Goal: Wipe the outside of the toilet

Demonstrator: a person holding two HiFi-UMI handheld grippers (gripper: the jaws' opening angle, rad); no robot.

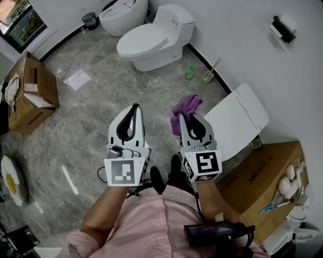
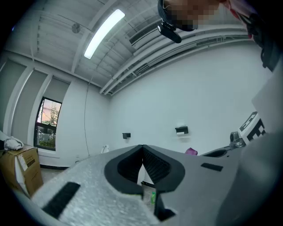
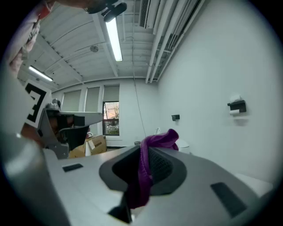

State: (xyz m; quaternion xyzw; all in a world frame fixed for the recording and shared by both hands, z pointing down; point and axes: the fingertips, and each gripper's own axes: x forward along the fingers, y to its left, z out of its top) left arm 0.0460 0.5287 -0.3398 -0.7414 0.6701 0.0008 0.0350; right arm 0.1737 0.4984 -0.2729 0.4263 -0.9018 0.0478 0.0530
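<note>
Pink sleeves (image 1: 151, 221) filled the bottom of the head view. Just ahead of them the left gripper (image 1: 135, 107) and right gripper (image 1: 193, 117) were held side by side above a grey marbled floor (image 1: 86, 121). A purple cloth (image 1: 184, 107) stuck out of the right gripper. Well beyond both stood the toilet (image 1: 151, 43), lid down, against a white wall (image 1: 237, 45). A second bowl (image 1: 123, 15) stood behind it, and a green bottle (image 1: 190, 73) and a brush (image 1: 211, 74) stood near its base. A white lid (image 1: 237, 121) showed just right of the right gripper. One box (image 1: 30, 93) sat at the left and another at the lower right.

From the left gripper view, the left gripper (image 2: 142, 148) had its jaws closed tip to tip with nothing between them. Past them were the white wall, a window (image 2: 48, 123) and a ceiling light (image 2: 104, 27).

From the right gripper view, the right gripper (image 3: 145, 149) had its jaws clamped on the cloth (image 3: 146, 172), which rose over the tips and hung down between the pads. A holder (image 3: 237, 106) hung on the wall at the right.
</note>
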